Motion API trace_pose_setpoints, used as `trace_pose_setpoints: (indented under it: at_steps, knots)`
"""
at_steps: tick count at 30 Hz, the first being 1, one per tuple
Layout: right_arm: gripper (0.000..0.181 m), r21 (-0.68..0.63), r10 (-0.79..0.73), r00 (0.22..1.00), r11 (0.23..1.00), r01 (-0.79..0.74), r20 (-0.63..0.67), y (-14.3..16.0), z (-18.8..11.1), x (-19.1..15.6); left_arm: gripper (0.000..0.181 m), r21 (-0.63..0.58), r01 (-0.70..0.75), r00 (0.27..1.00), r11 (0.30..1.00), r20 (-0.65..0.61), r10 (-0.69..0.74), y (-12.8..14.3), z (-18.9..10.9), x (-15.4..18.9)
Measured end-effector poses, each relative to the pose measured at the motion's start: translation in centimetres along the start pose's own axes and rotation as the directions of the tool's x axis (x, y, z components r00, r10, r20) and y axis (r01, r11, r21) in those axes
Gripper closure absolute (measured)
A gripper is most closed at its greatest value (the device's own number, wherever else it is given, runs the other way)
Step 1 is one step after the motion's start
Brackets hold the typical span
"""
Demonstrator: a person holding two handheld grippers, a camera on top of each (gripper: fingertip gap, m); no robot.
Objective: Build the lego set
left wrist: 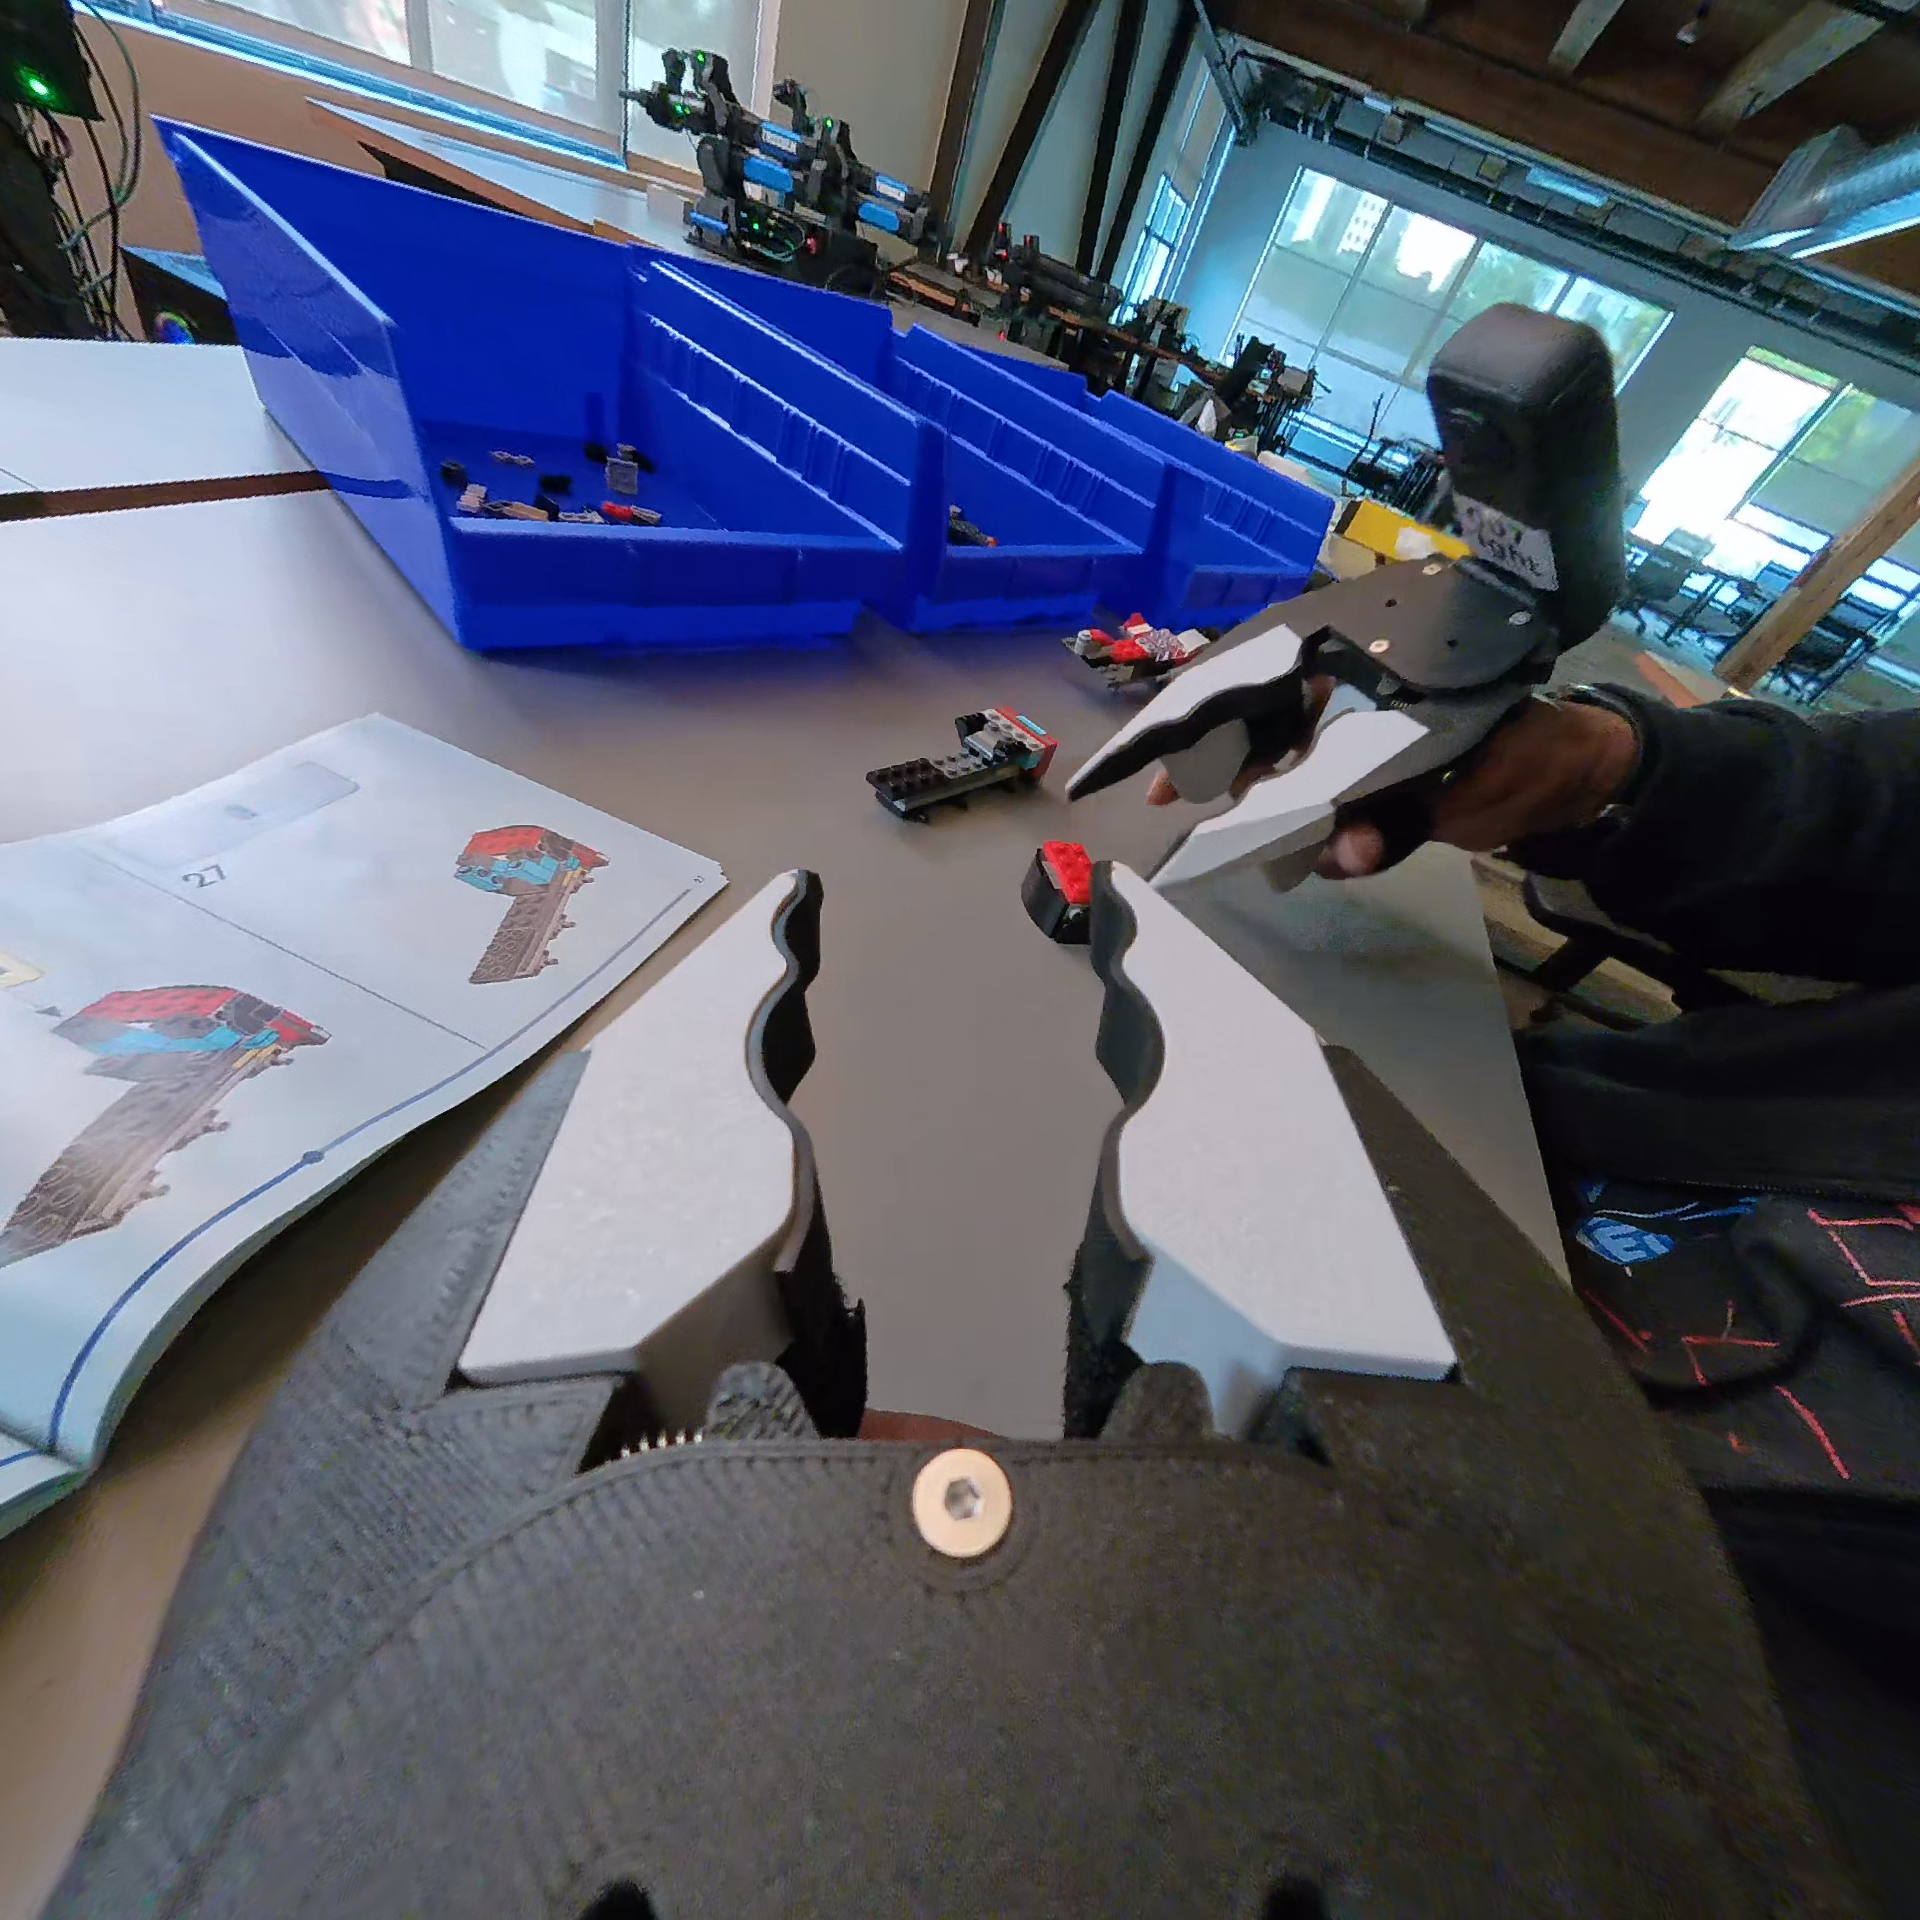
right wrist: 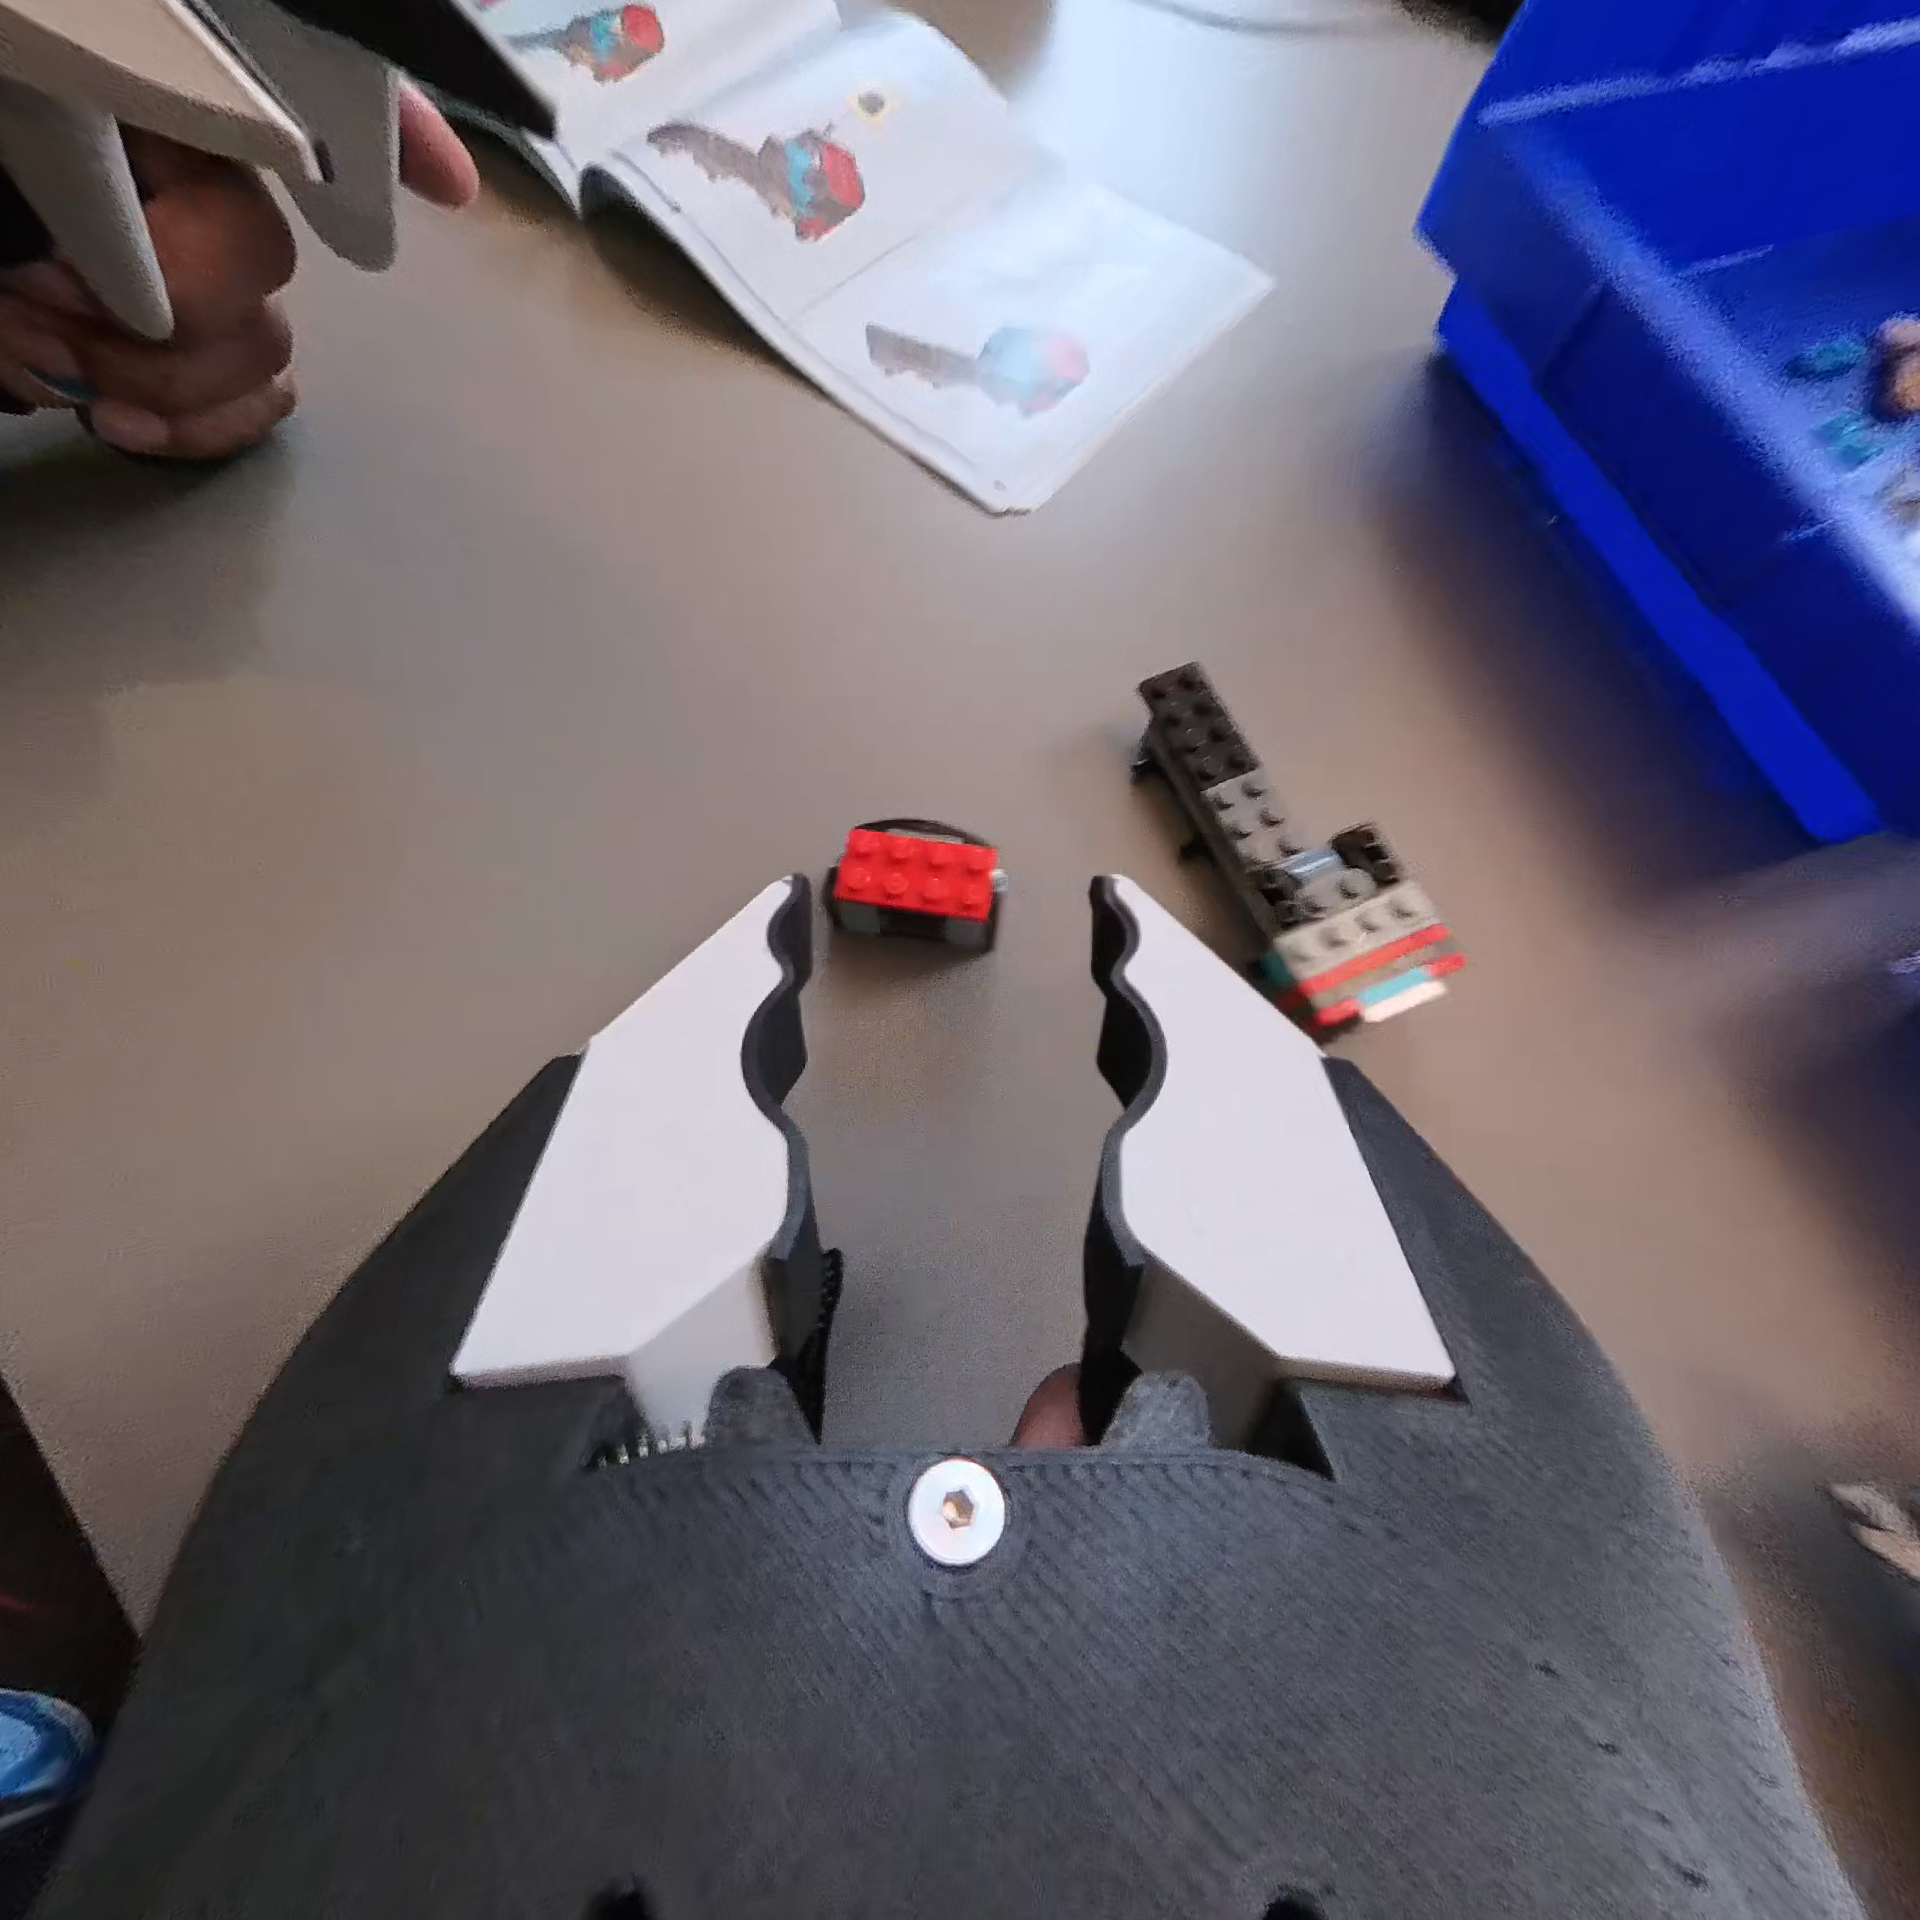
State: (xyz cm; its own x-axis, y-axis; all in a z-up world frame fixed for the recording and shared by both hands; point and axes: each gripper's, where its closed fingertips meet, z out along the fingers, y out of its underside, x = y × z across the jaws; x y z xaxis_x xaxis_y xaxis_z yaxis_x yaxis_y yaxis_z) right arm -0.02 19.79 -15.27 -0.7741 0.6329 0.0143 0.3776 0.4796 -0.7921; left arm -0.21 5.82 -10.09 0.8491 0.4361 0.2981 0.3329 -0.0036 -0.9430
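Grey surface (right wrist: 520, 675): red-topped brick block (right wrist: 914, 896) just ahead of right tongs (right wrist: 951, 902), released; left tongs (left wrist: 951, 899) released, empty. Risk: off-centre squeeze skids block toward long black assembly (right wrist: 1288, 862)

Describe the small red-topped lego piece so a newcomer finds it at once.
On the grey table, look just past the open right gripper. The red-topped lego piece lies there, short, on a black base. Its neighbour, the long black-and-grey assembly, is much longer.
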Motion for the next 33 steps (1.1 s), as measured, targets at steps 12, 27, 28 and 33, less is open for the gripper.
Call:
trace_pose_setpoints:
  at_steps: [12,27,28,33]
  knots:
    - [0.118,-0.198,-0.198,0.980,0.961,0.192,-0.007,1.2,-0.1,8.0,0.128,0.009,0.019,1.000,1.000,0.003,-0.019,0.0,-0.5,-0.2]
    - [0.147,-0.157,-0.084,0.986,0.982,0.106,0.141,-1.3,1.3,7.1,0.128,0.059,0.095,0.995,0.994,-0.037,-0.093,-0.6,-1.0,0.1]
    - [0.147,-0.144,-0.068,0.986,0.985,0.090,0.151,-1.7,1.3,7.0,0.128,0.061,0.113,0.993,0.992,-0.040,-0.111,-0.6,-0.9,0.1]
    - [0.147,-0.089,-0.013,0.985,0.996,0.029,0.175,-3.6,1.4,6.4,0.128,0.073,0.225,0.972,0.972,-0.081,-0.219,-0.9,0.6,0.3]
